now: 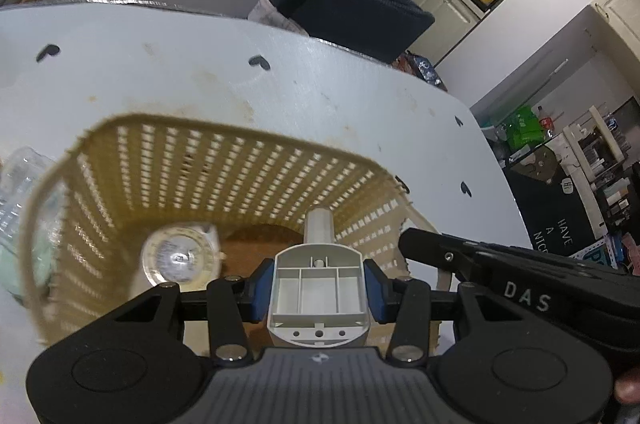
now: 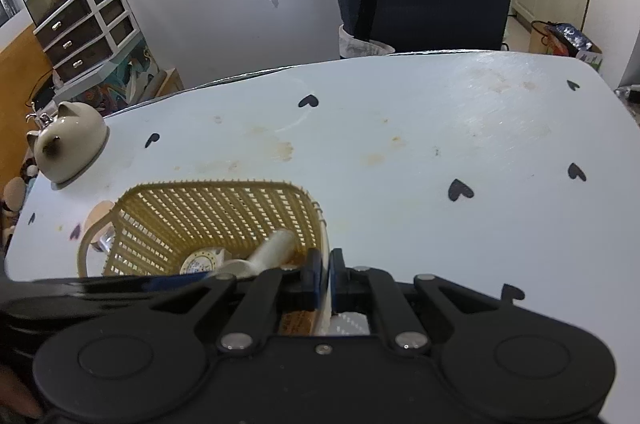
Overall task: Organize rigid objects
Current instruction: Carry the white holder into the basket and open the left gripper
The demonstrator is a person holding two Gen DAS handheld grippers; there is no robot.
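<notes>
The left gripper (image 1: 319,294) is holding a grey moulded plastic part (image 1: 319,288) between its blue pads, jaws narrowed onto its flat sides, and is carrying it over the open top of the tan lattice basket (image 1: 224,160). The part is hollow and ribbed underneath, with a round stem pointing toward twelve o'clock. The right gripper (image 2: 325,274) is pinching the basket's near rim at about five o'clock of the basket, jaws almost shut on the thin wall, steadying it on the pale heart-printed table (image 2: 400,144).

To do this well, the left hand should probably be lowering the part until it is clear of the rim before letting go, aiming away from the round clear lid (image 1: 180,256) lying at nine o'clock on the basket floor. The basket is light, stiff perforated plastic, so the right grip matters. A glossy ceramic cat-eared pot (image 2: 68,142) is sitting at ten o'clock, well apart.
</notes>
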